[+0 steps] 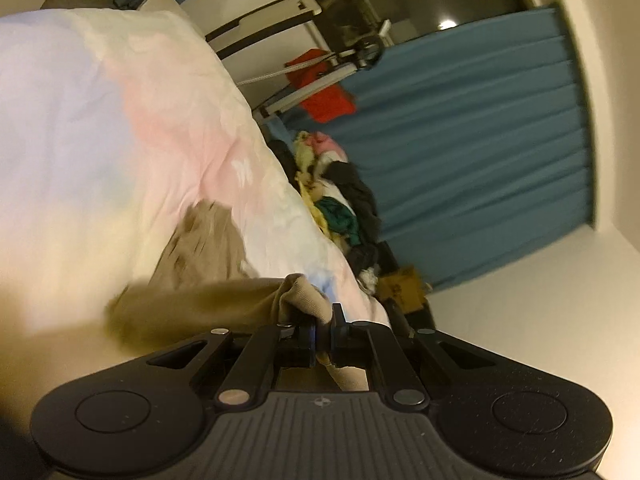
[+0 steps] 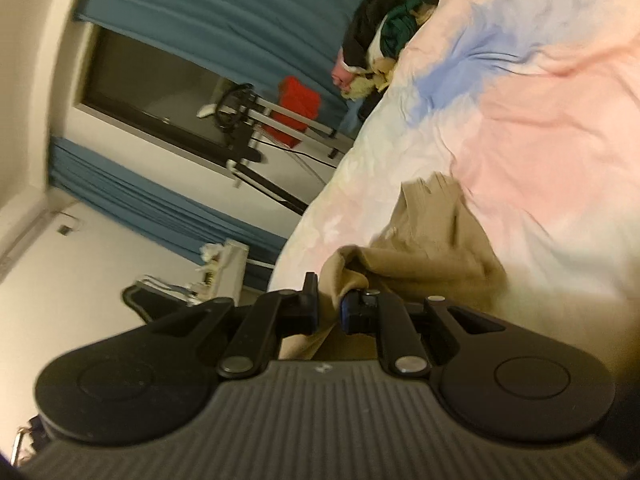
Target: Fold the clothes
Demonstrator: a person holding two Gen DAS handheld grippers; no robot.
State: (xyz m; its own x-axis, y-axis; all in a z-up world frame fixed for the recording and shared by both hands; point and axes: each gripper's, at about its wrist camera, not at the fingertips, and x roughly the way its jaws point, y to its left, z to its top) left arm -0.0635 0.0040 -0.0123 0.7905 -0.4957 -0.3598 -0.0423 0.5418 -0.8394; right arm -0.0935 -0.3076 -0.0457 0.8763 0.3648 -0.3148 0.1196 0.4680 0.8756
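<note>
With the left gripper [image 1: 323, 330] and right gripper [image 2: 329, 308] each pinching the tan garment [image 1: 200, 264], draw it taut toward 12 o'clock over the bedspread [image 2: 540, 128].

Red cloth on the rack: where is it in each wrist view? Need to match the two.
Left wrist: red cloth upper centre, draped on the metal rack, blue curtain to its right.
Right wrist: red cloth upper centre-left, on the same rack, left of the pastel bedspread.
Shared landmark: the clothes pile at the bed's edge.
</note>
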